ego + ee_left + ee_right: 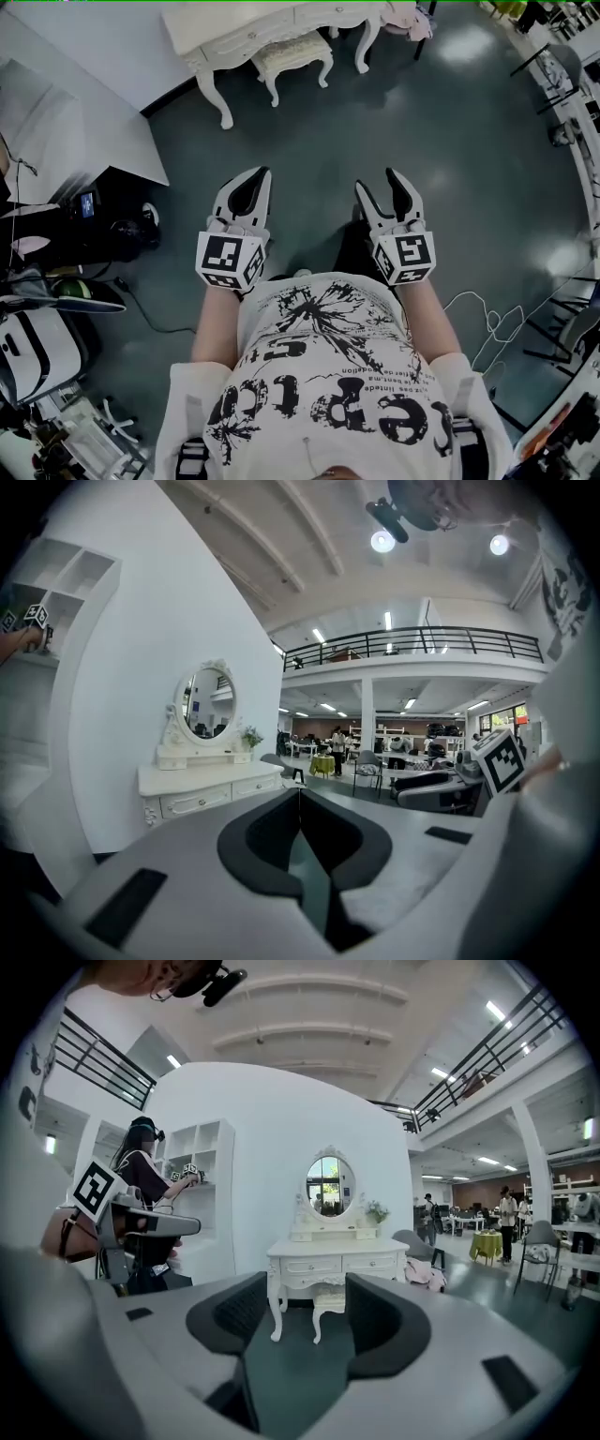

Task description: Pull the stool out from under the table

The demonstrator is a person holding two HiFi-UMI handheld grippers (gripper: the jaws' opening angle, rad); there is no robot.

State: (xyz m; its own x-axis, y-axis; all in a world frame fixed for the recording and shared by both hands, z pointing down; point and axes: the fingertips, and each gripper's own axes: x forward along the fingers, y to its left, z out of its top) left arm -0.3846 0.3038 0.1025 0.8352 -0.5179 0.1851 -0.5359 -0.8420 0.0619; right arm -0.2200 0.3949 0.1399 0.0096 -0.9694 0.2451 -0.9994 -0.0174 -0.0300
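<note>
floor (pixel 450 141): dark, glossy | on it: white table (pixel 253 23) w/ stool (pixel 292 54) tucked under — both upright

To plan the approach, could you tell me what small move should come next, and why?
Probably step towards the stool: it sits tucked under the table, well ahead of both grippers. The right gripper is open and empty; the left gripper is shut.

An oval mirror (pixel 325 1183) is seen at the centre of the right gripper view, with a small plant (pixel 376 1211) just right of it. White shelving (pixel 211 1162) is seen left of centre, a person (pixel 141 1171) beside it. In the head view, a white cable (pixel 487 323) is looped on the floor at lower right.
</note>
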